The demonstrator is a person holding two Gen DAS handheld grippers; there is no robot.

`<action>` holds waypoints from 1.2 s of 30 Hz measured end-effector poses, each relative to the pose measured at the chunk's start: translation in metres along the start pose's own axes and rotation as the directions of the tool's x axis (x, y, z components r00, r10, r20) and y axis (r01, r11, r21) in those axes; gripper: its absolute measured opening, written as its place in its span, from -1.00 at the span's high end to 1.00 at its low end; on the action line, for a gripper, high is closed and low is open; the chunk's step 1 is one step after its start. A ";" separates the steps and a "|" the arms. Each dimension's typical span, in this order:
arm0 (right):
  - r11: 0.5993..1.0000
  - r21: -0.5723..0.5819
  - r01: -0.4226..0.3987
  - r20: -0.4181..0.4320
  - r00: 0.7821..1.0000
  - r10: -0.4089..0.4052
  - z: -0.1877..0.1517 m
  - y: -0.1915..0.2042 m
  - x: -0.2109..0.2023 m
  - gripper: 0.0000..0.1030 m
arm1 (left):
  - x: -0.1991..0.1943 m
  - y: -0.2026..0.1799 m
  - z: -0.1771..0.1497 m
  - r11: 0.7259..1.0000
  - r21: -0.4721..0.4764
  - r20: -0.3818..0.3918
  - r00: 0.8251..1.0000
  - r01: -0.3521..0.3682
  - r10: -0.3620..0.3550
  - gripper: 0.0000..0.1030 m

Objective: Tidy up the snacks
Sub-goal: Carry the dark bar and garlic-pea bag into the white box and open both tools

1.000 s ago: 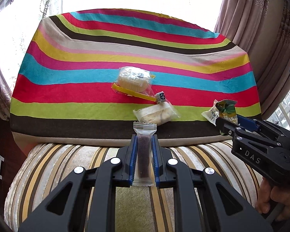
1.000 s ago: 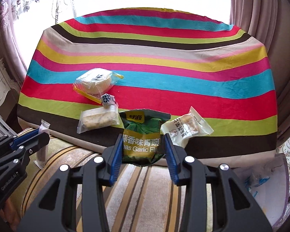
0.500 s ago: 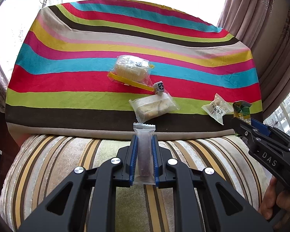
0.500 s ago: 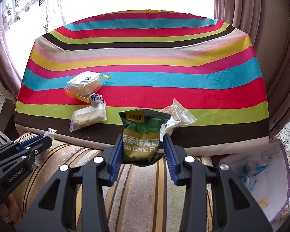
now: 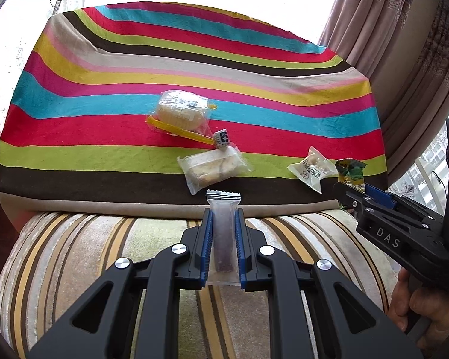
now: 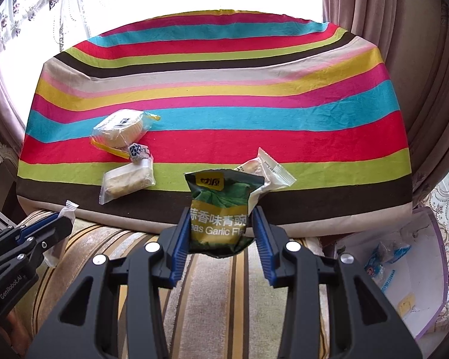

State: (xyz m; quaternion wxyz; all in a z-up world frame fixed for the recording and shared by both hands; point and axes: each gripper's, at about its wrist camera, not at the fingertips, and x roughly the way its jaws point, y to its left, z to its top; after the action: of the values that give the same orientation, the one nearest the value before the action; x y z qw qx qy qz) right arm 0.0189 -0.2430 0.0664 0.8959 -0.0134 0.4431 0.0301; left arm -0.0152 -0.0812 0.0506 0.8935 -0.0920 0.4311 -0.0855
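Note:
My left gripper (image 5: 223, 218) is shut on a clear stick pack with a dark bar (image 5: 223, 239), held above the striped sofa seat. My right gripper (image 6: 220, 218) is shut on a green garlic pea bag (image 6: 220, 209); it also shows at the right of the left wrist view (image 5: 348, 190). On the striped tablecloth (image 5: 104, 89) lie a round cake in a yellow-edged wrapper (image 5: 181, 112), a small blue-white candy (image 5: 222, 139), a clear-wrapped pastry (image 5: 214, 169) and a small white-wrapped snack (image 5: 309, 170).
A striped sofa cushion (image 5: 89, 254) lies under both grippers, in front of the table edge. Curtains (image 5: 404, 45) hang at the right. A white and purple box (image 6: 404, 275) with small packets stands on the floor at the right.
Both grippers have pulled back and away from the table with their packs still held. The right gripper has shifted right, and the white-wrapped snack is now uncovered beside it.

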 end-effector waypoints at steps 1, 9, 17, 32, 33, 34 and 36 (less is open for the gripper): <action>1.000 0.000 0.005 0.005 1.000 -0.005 -0.001 -0.002 -0.003 0.21 | 0.000 -0.004 0.000 1.000 0.009 0.000 1.000 0.007 -0.007 0.76; 0.994 0.077 0.083 0.020 0.996 -0.084 -0.011 -0.062 -0.027 0.21 | 0.014 -0.053 0.002 0.993 0.089 -0.039 0.996 0.082 -0.079 0.76; 0.951 0.165 0.260 -0.007 0.965 -0.262 -0.034 -0.144 -0.036 0.21 | 0.042 -0.136 0.001 0.949 0.225 -0.136 0.972 0.221 -0.194 0.76; 0.939 0.271 0.213 -0.126 0.975 -0.185 -0.094 -0.214 -0.006 0.21 | 0.111 -0.243 -0.023 0.904 0.309 -0.349 0.919 0.297 -0.183 0.76; 0.938 0.275 0.211 -0.134 0.975 -0.180 -0.096 -0.217 -0.004 0.21 | 0.114 -0.246 -0.024 0.903 0.307 -0.360 0.915 0.300 -0.182 0.76; 0.938 0.278 0.207 -0.139 0.975 -0.174 -0.098 -0.219 -0.002 0.21 | 0.118 -0.249 -0.025 0.904 0.301 -0.372 0.910 0.303 -0.181 0.76; 0.936 0.289 0.201 -0.145 0.976 -0.165 -0.102 -0.223 0.000 0.21 | 0.124 -0.252 -0.027 0.907 0.290 -0.394 0.901 0.307 -0.178 0.76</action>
State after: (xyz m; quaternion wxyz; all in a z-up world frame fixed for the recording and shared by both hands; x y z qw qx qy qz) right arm -0.0477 -0.4705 0.0042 0.8584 0.0805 0.4917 -0.1222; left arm 0.0213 -0.3569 0.0003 0.7836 0.0296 0.5500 -0.2874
